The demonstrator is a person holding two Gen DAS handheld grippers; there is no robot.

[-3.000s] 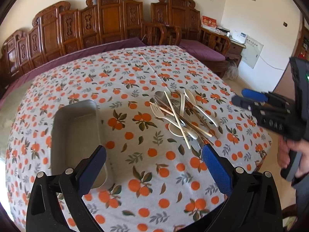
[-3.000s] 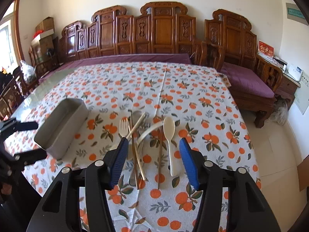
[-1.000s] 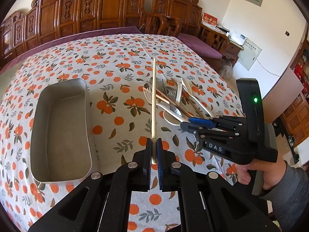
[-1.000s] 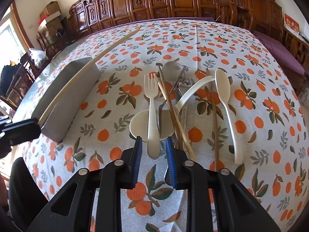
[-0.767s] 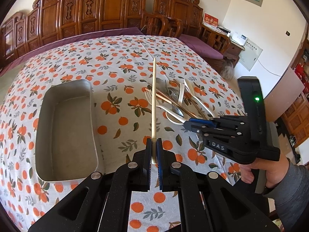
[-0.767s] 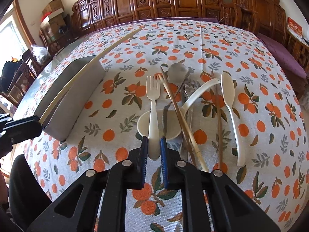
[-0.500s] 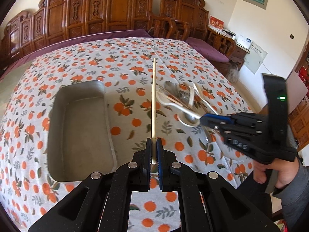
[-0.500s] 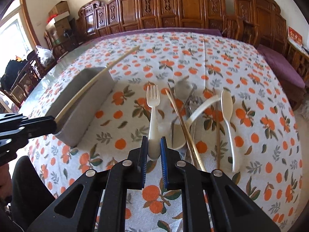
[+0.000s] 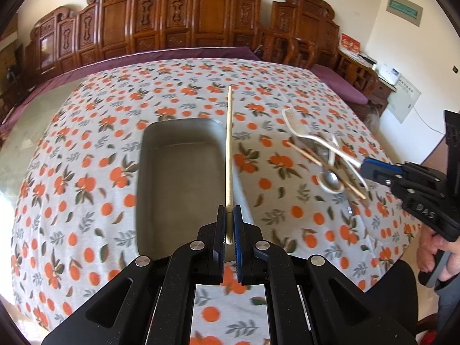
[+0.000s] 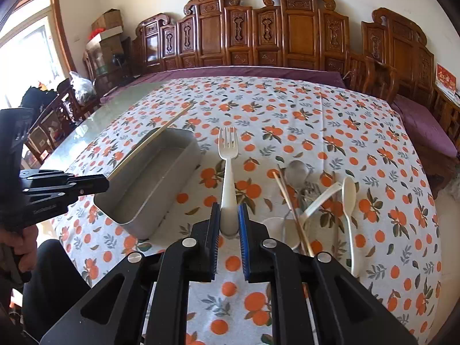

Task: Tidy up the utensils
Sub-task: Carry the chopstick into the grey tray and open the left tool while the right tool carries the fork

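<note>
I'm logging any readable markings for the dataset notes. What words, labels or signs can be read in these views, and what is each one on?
"DAS": embossed on the body of the right gripper, seen from the left wrist view.
Green wall sign: lettering too small to read.
Red card on the side cabinet: characters blurred, unreadable.
Embossed text on the left gripper body: too faint to read.

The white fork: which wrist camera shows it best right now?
The right wrist view. There the white fork stands full length, tines up, its handle clamped in the right gripper. In the left wrist view the fork is small and motion-blurred, overlapping the utensil pile behind it.
</note>
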